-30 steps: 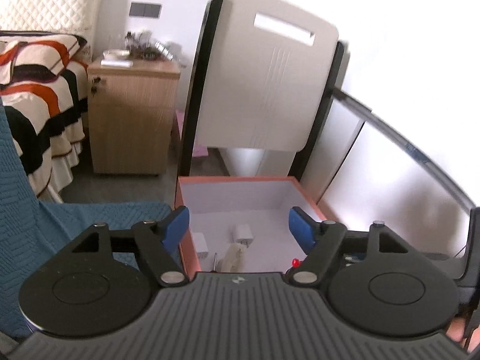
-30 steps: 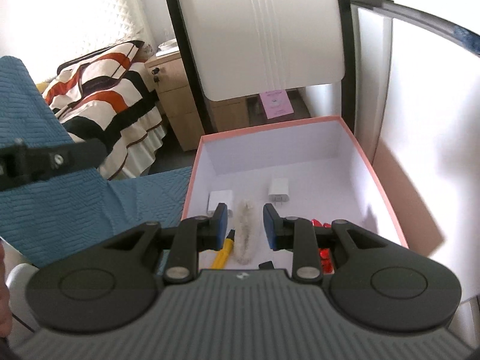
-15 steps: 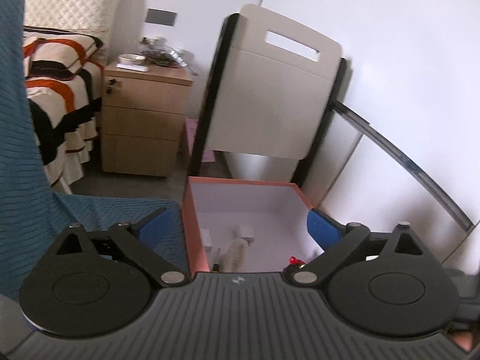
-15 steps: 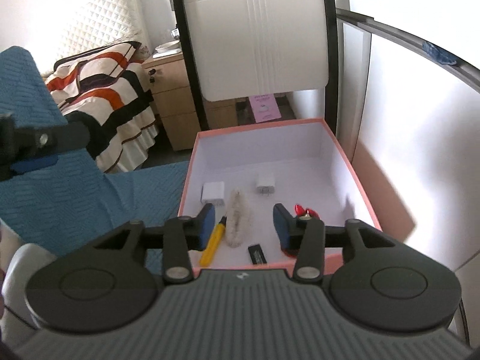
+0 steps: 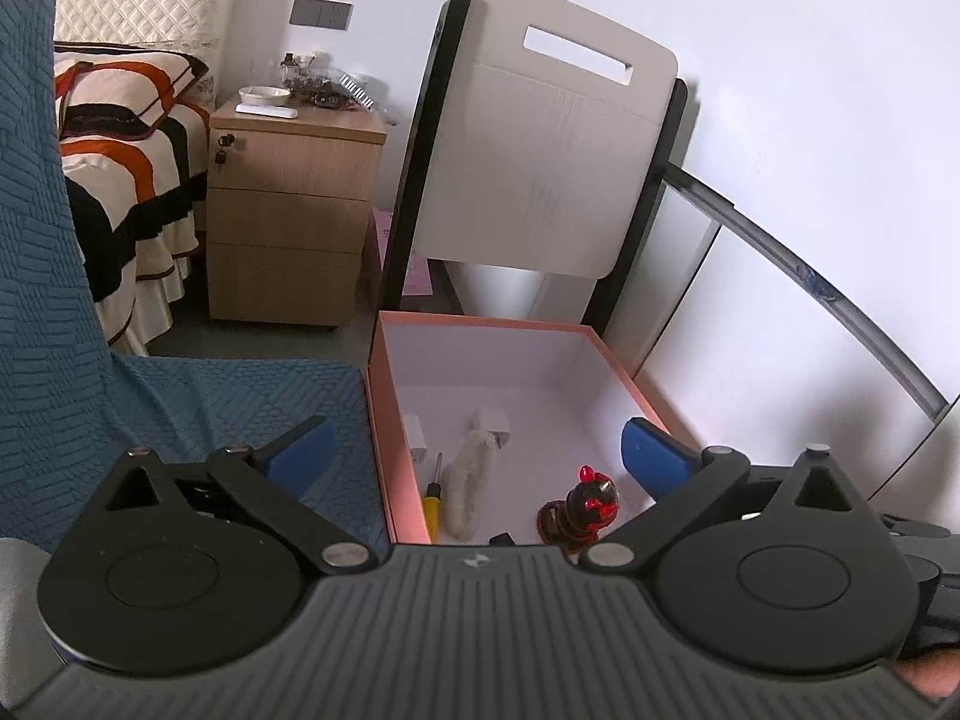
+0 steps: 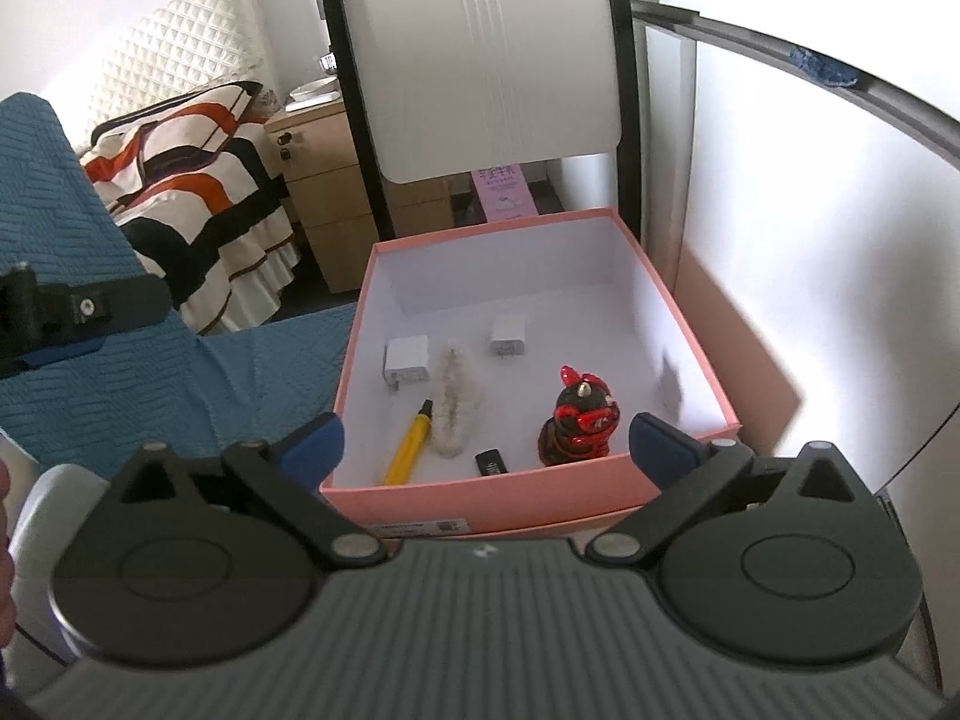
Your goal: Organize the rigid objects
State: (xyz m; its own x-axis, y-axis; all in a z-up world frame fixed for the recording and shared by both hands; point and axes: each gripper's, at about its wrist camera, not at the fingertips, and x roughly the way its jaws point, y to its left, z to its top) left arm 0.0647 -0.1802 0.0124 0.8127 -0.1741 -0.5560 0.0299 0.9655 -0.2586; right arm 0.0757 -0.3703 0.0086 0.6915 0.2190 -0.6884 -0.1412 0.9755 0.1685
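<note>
Chair (image 6: 492, 60) behind box (image 6: 528, 498), bed (image 6: 192, 180) left

1. Your box (image 6: 690, 324) is pink outside – white inside.
2. Your toy figure (image 6: 577, 420) is red and black.
3. Your screwdriver (image 6: 411, 444) is yellow.
4. Your bedspread (image 6: 198, 180) has orange, black and cream stripes.

Pink box (image 6: 480, 483) with six small things, straight ahead of our right claw (image 6: 483, 438)

We see its white inside holding a red-and-black figurine (image 6: 577, 420) standing upright toward the right finger, a small black stick (image 6: 493, 462) lying flat just left of it, a yellow screwdriver (image 6: 411, 444) slanting toward the left finger, a fluffy white strip (image 6: 456, 399) beside it, and two white chargers (image 6: 407, 358) (image 6: 509, 337) farther back, well apart from each other.
</note>
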